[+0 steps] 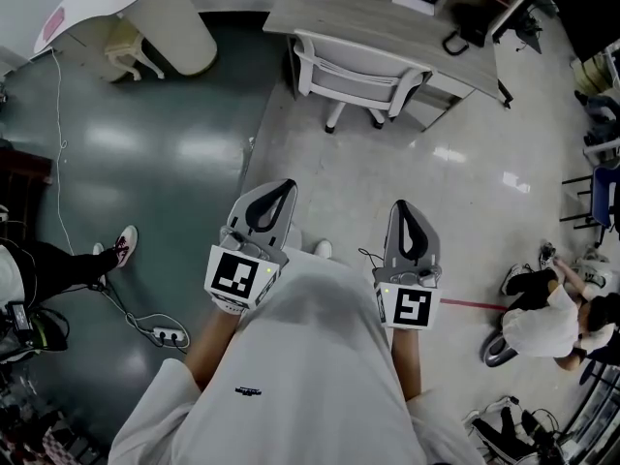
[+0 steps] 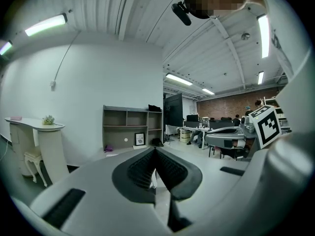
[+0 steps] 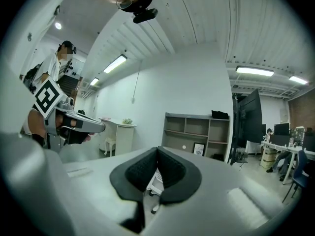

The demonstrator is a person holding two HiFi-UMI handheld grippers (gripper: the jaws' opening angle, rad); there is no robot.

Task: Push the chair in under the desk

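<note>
A white office chair [image 1: 356, 74] stands at the wooden desk [image 1: 349, 13] at the top of the head view, its back turned toward me. My left gripper [image 1: 280, 189] and right gripper [image 1: 405, 205] are held side by side in front of my body, pointing at the chair and well short of it across bare floor. Both are shut with nothing between the jaws. In the left gripper view the shut jaws [image 2: 155, 150] point at the desk's shelf unit [image 2: 132, 127]. In the right gripper view a piece of the chair [image 3: 156, 180] shows below the shut tips [image 3: 158, 149].
A white curved counter [image 1: 170, 13] and a small white stool [image 1: 131, 56] stand at the upper left. A power strip [image 1: 168, 335] with a cable lies on the floor at the left, near a person's red shoe [image 1: 123, 245]. Another person [image 1: 547, 313] crouches on the floor at the right.
</note>
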